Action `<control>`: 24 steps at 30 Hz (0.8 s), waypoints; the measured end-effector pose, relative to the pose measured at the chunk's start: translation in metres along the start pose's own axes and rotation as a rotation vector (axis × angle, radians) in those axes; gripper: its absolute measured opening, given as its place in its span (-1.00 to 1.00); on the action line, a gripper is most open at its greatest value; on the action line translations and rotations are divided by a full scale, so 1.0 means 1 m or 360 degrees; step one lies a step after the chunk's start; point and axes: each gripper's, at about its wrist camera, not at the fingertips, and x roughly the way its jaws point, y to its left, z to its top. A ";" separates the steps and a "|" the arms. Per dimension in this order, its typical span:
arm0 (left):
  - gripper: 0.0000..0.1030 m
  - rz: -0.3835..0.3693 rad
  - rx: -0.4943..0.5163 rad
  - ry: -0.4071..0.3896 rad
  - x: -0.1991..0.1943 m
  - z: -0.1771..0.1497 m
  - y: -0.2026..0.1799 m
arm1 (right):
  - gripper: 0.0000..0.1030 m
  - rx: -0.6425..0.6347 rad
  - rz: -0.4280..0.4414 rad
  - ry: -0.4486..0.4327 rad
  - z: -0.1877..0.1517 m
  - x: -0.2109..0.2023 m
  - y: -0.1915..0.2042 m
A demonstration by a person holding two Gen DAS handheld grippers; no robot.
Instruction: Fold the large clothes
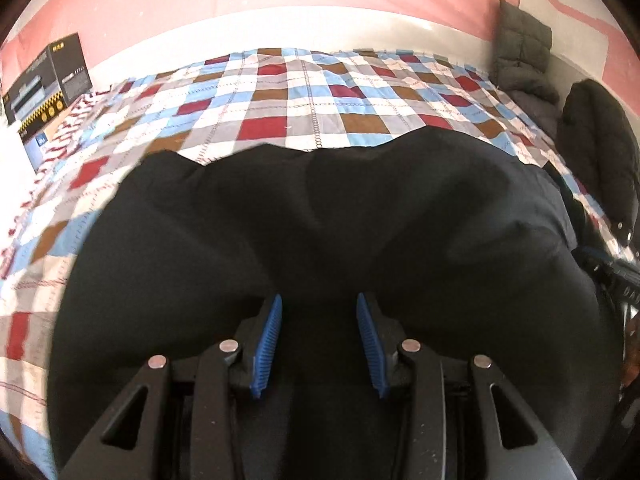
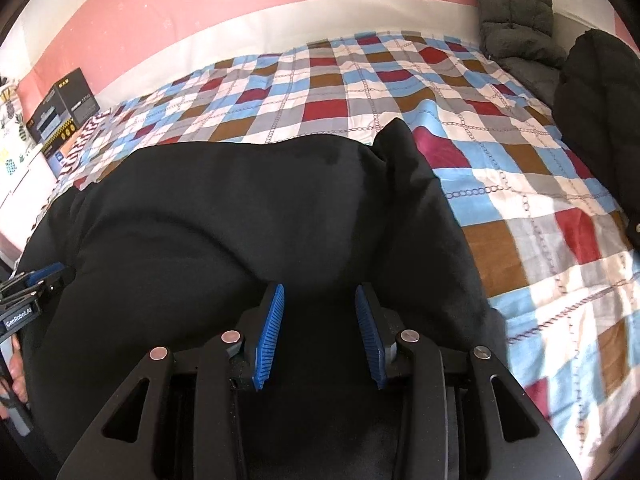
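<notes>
A large black garment (image 1: 320, 216) lies bunched on the checked bedspread (image 1: 280, 92) and fills the near part of both views; it also shows in the right wrist view (image 2: 256, 208). My left gripper (image 1: 319, 300) is open, its blue pads apart just over the cloth's near edge. My right gripper (image 2: 319, 290) is open too, over the near edge of the garment, with nothing held. The left gripper's body (image 2: 28, 292) shows at the left edge of the right wrist view.
The checked bedspread (image 2: 520, 184) stretches back to a pink and white wall. Dark boxes (image 1: 44, 80) stand at the far left. A grey padded jacket (image 1: 520, 52) and a black padded coat (image 1: 600, 148) lie at the far right.
</notes>
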 end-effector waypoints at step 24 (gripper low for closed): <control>-0.05 0.0189 -0.0458 0.0006 -0.057 -0.037 0.146 | 0.37 0.0254 -0.0003 0.0056 -0.025 -0.044 -0.075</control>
